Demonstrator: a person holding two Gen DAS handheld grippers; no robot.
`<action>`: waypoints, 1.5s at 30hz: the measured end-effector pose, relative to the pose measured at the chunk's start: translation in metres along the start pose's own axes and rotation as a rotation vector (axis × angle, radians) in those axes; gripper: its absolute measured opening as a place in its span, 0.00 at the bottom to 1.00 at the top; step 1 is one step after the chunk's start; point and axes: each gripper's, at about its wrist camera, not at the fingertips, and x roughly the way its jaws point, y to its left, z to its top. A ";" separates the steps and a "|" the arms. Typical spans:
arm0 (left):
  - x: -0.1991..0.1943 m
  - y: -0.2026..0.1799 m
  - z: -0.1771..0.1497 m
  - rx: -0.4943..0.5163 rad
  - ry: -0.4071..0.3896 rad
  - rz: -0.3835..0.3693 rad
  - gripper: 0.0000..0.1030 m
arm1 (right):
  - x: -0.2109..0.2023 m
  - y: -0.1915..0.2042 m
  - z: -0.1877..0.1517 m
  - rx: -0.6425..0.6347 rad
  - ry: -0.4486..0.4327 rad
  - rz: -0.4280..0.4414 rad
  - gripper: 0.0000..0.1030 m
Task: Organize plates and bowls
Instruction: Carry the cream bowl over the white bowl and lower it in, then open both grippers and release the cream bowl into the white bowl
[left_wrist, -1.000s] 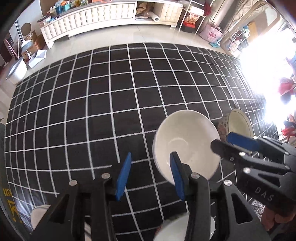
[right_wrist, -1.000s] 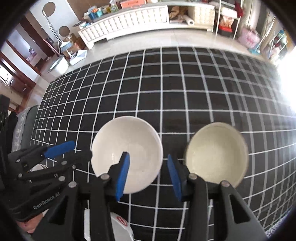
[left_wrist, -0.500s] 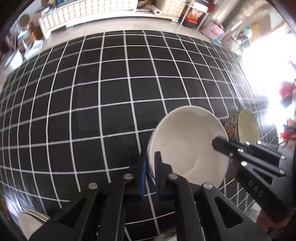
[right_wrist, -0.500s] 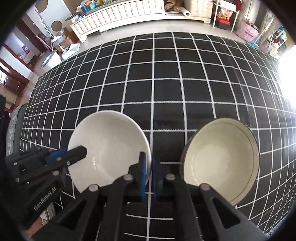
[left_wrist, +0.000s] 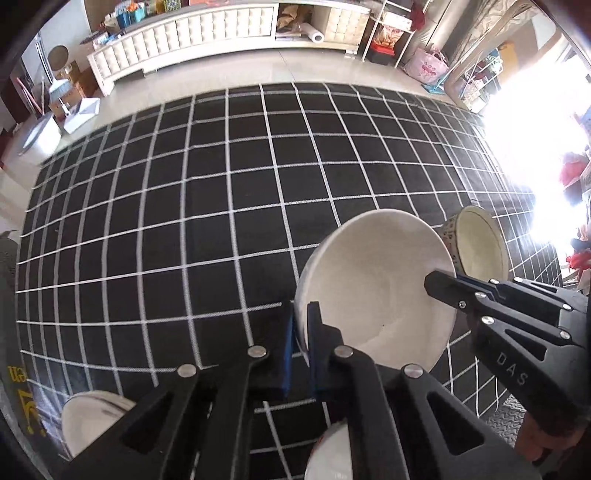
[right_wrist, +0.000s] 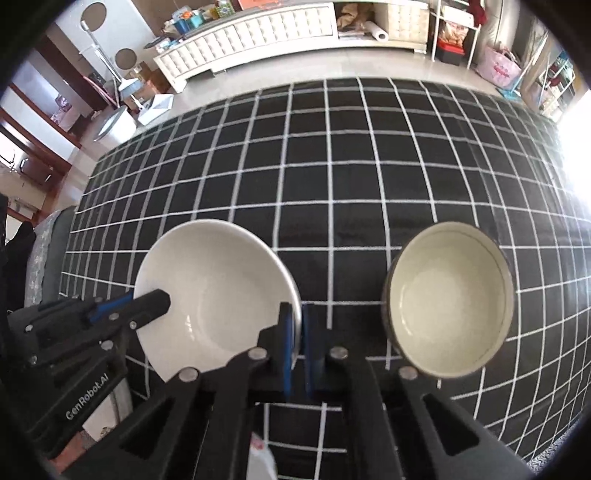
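A plain white bowl (left_wrist: 376, 284) sits on the black grid tablecloth (left_wrist: 184, 221). My left gripper (left_wrist: 303, 325) is shut on its left rim, blue pads on either side of the wall. My right gripper (right_wrist: 297, 325) is shut on the opposite rim of the same white bowl (right_wrist: 218, 291). Each wrist view shows the other gripper across the bowl: the right gripper (left_wrist: 439, 284) with its tip over the rim, the left gripper (right_wrist: 155, 299) likewise. A cream bowl with a patterned outside (right_wrist: 450, 310) stands just right of the white one, also seen as the patterned bowl (left_wrist: 480, 247).
Two more white dishes lie near the front edge, one dish (left_wrist: 92, 421) at lower left and another dish (left_wrist: 328, 458) under my left gripper. Beyond the cloth's far edge are a tiled floor and a long white cabinet (left_wrist: 184, 33). Bright glare fills the right side.
Both grippers stood open at the white bowl a second ago; each has since shut on its rim, one on either side. The patterned bowl has stayed put.
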 end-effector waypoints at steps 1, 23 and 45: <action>-0.006 -0.001 -0.002 0.001 -0.009 0.004 0.06 | -0.008 0.003 -0.003 -0.006 -0.009 -0.002 0.07; -0.071 -0.003 -0.086 -0.012 -0.030 -0.004 0.06 | -0.057 0.022 -0.076 -0.012 0.005 -0.006 0.07; -0.033 -0.002 -0.130 -0.002 0.059 -0.039 0.07 | -0.017 0.026 -0.103 -0.017 0.152 -0.074 0.08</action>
